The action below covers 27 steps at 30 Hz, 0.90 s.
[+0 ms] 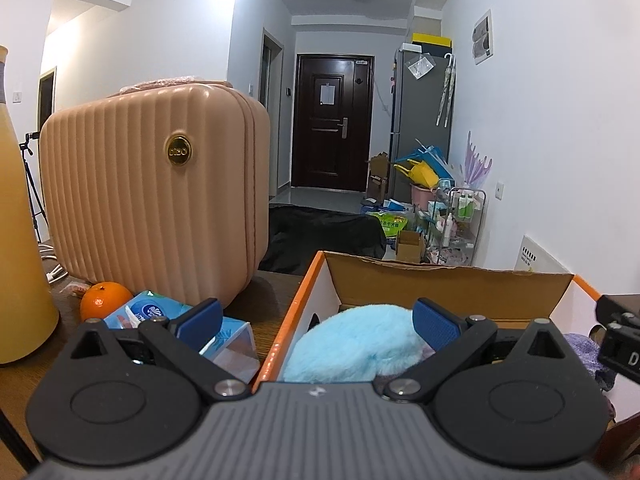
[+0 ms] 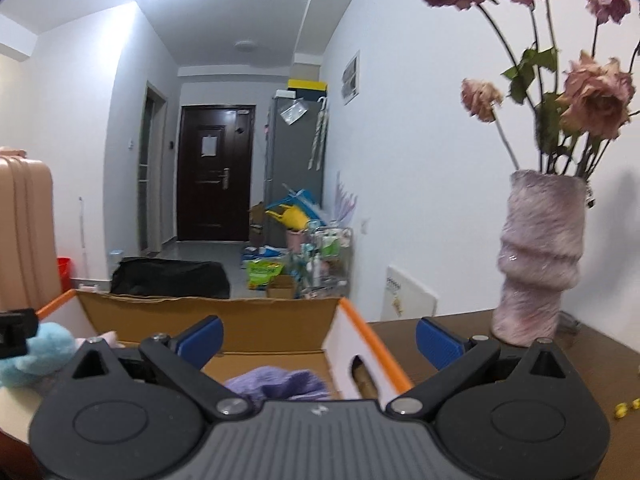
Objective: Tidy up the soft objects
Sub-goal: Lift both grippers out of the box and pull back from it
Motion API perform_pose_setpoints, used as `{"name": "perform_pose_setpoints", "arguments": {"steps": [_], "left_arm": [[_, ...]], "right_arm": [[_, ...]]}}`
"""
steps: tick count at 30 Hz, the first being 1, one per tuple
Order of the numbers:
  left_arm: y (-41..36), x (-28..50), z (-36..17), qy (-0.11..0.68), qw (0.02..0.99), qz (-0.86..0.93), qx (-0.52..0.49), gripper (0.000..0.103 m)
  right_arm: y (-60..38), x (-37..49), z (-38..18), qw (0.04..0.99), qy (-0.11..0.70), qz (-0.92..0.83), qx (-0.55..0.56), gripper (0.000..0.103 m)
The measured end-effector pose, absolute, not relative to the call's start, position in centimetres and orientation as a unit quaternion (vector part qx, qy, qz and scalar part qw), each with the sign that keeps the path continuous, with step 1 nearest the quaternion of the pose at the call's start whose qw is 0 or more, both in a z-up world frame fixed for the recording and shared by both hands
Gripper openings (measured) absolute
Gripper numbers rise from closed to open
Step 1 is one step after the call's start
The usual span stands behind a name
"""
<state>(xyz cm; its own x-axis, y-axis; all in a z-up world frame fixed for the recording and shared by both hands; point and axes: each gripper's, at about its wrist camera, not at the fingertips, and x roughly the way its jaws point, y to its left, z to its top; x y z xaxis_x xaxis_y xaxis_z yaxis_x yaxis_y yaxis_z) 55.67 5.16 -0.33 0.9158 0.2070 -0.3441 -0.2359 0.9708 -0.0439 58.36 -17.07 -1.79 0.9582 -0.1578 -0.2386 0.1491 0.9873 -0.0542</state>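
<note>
Both claws hang spread and empty over the box: the left claw directly above a blue plush inside, the right claw above a purple cloth. The left is nearer the plush.

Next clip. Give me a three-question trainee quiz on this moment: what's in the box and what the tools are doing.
1. True or false: the light blue plush lies inside the cardboard box.
2. Which soft item shows below the right tool? A) purple cloth B) red towel C) white sock
3. Fill in: beside the tissue pack sits an ____.

Key: 1 true. 2 A, the purple cloth. 3 orange. Both the right and left tool are open, holding nothing.
</note>
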Motion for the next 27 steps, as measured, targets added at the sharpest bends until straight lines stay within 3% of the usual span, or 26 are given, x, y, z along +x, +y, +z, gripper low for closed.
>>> {"name": "perform_pose_setpoints", "arguments": {"steps": [27], "left_arm": [[6.1,53.4,-0.3,0.17,0.978,0.114,-0.044,0.103]], "right_arm": [[-18.0,57.1,-3.3,0.987,0.161,0.002,-0.01,0.101]]}}
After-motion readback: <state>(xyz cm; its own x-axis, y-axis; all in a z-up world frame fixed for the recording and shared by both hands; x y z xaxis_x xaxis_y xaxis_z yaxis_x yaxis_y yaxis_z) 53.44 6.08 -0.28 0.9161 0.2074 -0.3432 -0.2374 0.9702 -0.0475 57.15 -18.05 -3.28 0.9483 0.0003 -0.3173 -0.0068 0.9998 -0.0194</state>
